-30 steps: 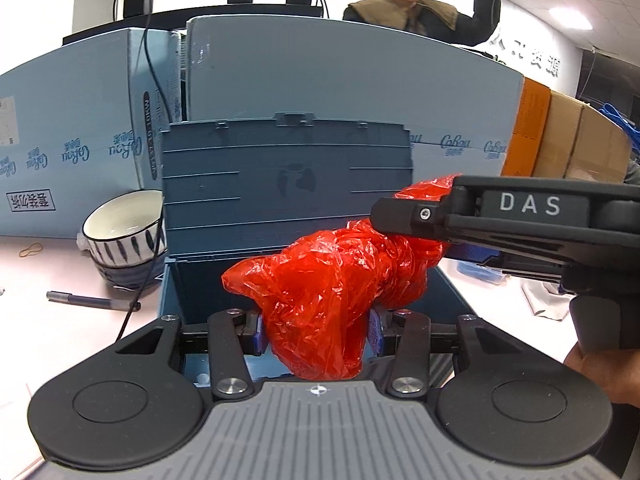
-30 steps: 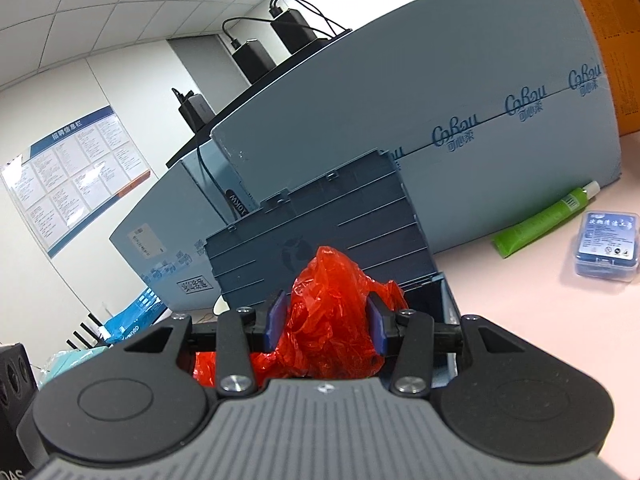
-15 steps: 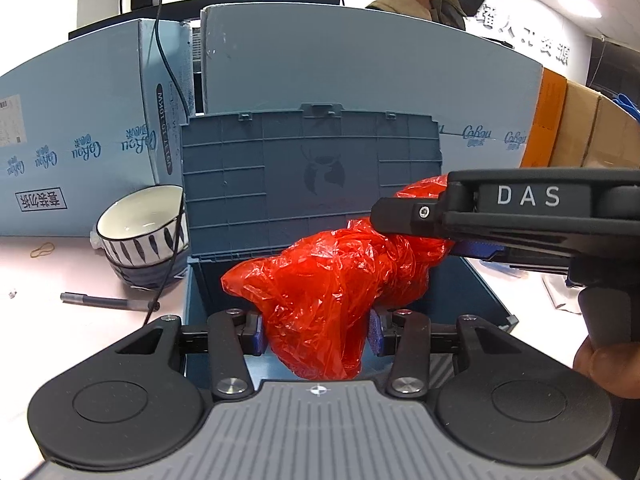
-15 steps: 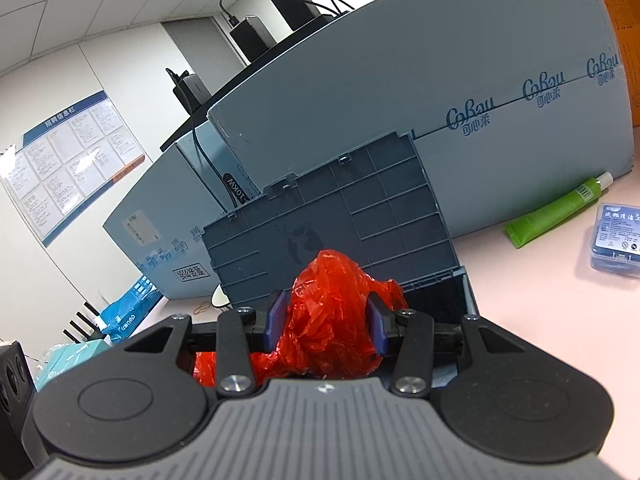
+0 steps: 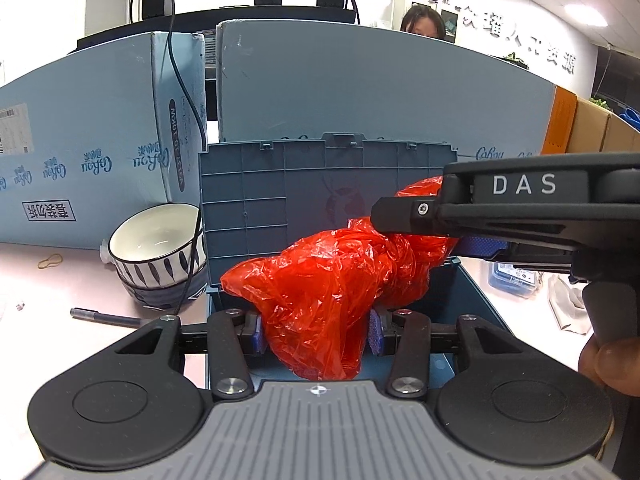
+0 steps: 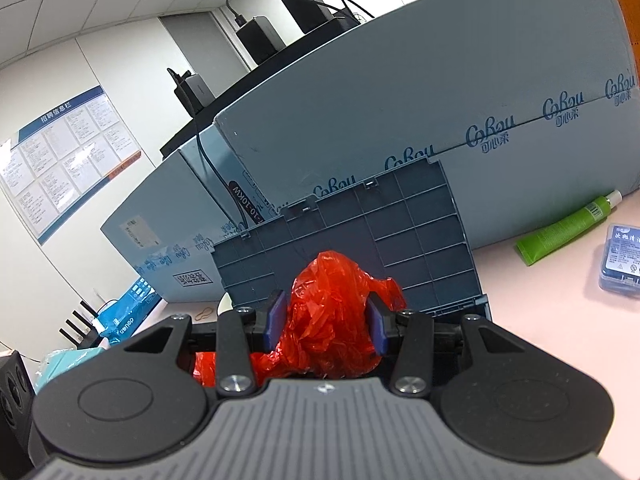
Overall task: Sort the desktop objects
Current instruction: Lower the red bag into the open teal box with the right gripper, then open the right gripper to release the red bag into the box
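Red plastic bag (image 5: 320, 292) pinched by left gripper (image 5: 316, 334) and right gripper (image 6: 326, 326), above open storage box (image 5: 476, 300)

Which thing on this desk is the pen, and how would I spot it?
Start at the open blue storage box in the middle of the desk, then look left to the stacked striped bowls. The pen lies flat on the desk just in front of them, the only thin dark stick there.
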